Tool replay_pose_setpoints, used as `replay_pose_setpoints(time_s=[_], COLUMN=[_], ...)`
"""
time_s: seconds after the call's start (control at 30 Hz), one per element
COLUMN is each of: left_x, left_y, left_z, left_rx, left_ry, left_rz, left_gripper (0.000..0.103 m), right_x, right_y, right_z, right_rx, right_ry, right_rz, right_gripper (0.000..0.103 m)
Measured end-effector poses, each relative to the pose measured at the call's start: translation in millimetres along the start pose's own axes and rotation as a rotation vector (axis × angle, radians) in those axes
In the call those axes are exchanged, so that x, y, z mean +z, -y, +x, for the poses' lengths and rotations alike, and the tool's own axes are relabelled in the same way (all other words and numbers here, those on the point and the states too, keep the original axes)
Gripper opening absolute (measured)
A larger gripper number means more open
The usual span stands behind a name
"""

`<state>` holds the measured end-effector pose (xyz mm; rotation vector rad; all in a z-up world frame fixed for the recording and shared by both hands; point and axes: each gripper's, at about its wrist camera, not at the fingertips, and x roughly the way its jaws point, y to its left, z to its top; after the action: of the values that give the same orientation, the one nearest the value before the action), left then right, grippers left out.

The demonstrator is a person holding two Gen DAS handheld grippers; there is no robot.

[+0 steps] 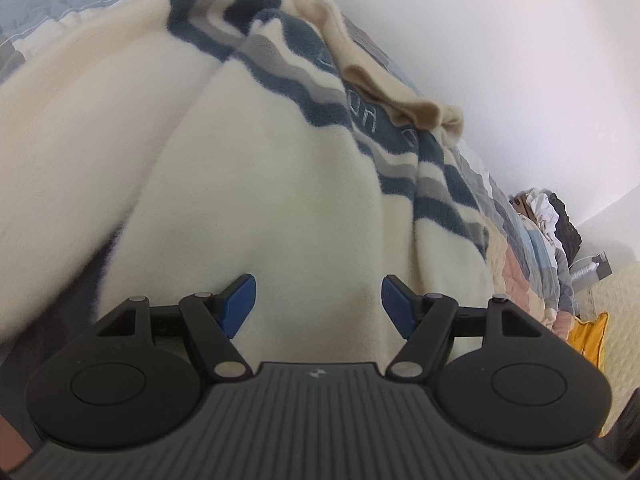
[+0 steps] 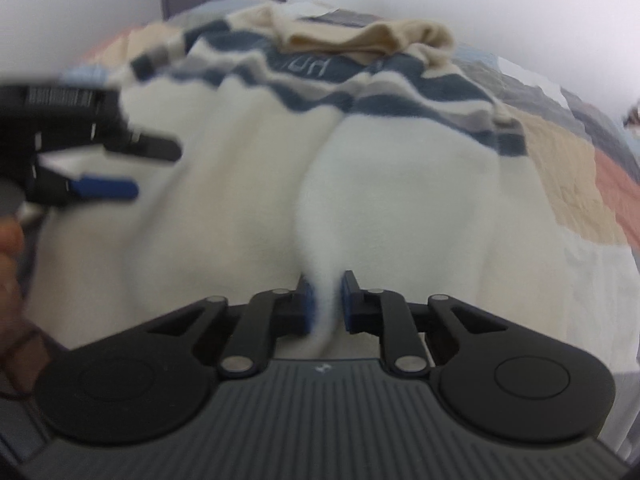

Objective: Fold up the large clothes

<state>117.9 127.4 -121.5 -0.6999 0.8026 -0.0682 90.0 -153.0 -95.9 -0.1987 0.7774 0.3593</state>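
Right wrist view: a cream fleece sweater (image 2: 224, 208) with wavy navy and grey stripes across its far part lies spread on a patchwork quilt (image 2: 568, 152), filling the space ahead of the right claw (image 2: 325, 300). A raised fold of the cream fabric runs toward the camera and passes between the claw's 2 blue pads, which are clenched on it, 1 pad on each side of the ridge. Beyond the stripes, at the far end of the sweater, its beige collar part (image 2: 360, 40) is bunched. To the left of this claw, blurred, the left claw (image 2: 132, 168) reaches in over the fabric.

In the left wrist view, the left claw (image 1: 318, 304) is released: its 2 blue pads stand well apart, with the cream fabric of the sweater (image 1: 260, 184) lying below and between them, not pinched. The striped band runs diagonally ahead and to the right. Past the sweater's right edge the quilt (image 1: 528, 280) continues, with a pile of clothes (image 1: 548, 212) farther off and a yellow item (image 1: 588, 336) near the right edge.
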Motion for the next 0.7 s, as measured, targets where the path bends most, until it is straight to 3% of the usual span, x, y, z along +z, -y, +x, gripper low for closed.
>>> replay_pose_setpoints(time_s=[0.23, 0.37, 0.47, 0.57, 0.7], left_x=[1.9, 1.5, 2.0, 2.4, 6.6], left_y=[1.2, 4.8, 7.1, 5.2, 3.3], left_z=[-1.2, 1.3, 2.7, 0.4, -4.2], left_rx=[-0.002, 0.008, 0.014, 0.007, 0.001], left_ry=[0.002, 0.000, -0.002, 0.010, 0.048], left_rz=[-0.006, 0.009, 0.021, -0.021, -0.049], left_gripper=[0.074, 0.075, 0.076, 0.076, 0.076], right_x=[44.9, 87.9, 119.4, 144.9, 154.8], right_y=[64.6, 131.2, 188.0, 248.5, 312.2], right_z=[-38.4, -44.4, -34.3, -11.7, 36.2], right_rx=[-0.108, -0.281, -0.448, -0.540, -0.656], right_ry=[0.094, 0.154, 0.176, 0.168, 0.134], right_rz=[0.031, 0.012, 0.000, 0.046, 0.112], right_gripper=[0.013, 0.013, 0.013, 0.013, 0.013])
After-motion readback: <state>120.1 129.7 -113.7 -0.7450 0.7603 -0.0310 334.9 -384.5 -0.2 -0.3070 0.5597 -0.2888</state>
